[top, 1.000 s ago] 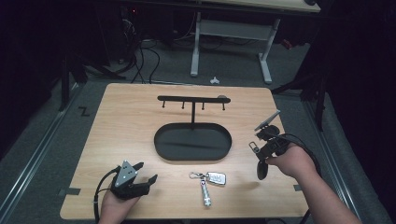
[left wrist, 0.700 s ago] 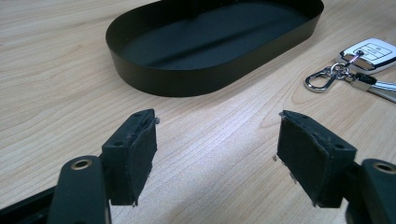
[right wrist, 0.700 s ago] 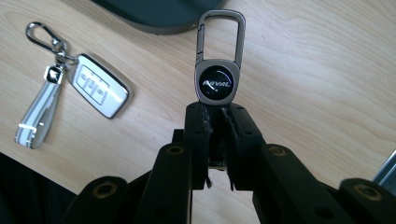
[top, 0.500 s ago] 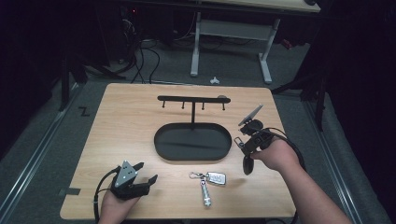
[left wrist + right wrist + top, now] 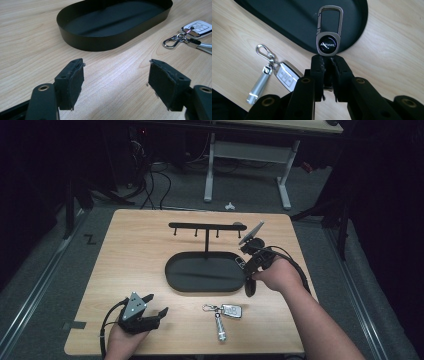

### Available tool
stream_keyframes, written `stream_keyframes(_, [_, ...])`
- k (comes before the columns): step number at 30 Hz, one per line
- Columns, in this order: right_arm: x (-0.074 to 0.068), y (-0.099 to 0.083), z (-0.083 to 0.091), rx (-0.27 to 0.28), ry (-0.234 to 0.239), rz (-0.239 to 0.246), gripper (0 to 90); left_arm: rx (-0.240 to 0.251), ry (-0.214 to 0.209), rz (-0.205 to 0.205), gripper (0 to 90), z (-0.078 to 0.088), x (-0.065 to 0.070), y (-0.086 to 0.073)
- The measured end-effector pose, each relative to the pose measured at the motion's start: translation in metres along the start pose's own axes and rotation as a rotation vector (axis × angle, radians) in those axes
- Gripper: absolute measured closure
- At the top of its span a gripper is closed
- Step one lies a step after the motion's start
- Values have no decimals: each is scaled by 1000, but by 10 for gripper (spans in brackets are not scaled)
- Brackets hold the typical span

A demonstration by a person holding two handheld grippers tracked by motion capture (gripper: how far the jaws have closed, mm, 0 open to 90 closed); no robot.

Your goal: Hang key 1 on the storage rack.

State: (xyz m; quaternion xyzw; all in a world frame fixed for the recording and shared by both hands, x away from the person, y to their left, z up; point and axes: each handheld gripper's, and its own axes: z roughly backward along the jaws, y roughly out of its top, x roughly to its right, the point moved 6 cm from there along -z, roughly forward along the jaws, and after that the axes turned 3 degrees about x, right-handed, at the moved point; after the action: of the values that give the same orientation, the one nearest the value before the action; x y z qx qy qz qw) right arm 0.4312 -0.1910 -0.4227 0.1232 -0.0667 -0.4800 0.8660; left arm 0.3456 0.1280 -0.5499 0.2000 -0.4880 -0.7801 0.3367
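Right gripper view: one carabiner point(image 5: 329, 30), perhaps two keys point(image 5: 275, 78).

The black oval metal tray point(image 5: 205, 275) sits mid-counter point(image 5: 135, 250). The black hook rack point(image 5: 205, 226) stands behind it. The silver key bunch point(image 5: 224, 315) lies before it, toward the right.
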Motion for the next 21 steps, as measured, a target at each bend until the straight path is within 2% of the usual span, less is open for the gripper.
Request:
stream_keyframes(5, [-9,14,1,13,14,9,806,1,-4,-1,289,0,0,0])
stream_keyframes(11, [-10,23,4,22,12,15,806,7,0,4,289,1,-2,0])
stream_keyframes(14, [-11,24,6,17,8,-4,806,3,-2,7,290,2,-2,0])
stream_keyframes(16, [-10,27,6,24,6,17,806,3,-3,7,290,2,-2,0])
stream_keyframes(20, [-14,31,9,24,6,4,806,5,-2,6,290,2,-2,0])
stream_keyframes(21, [-13,32,10,30,4,18,806,3,-3,7,290,2,-2,0])
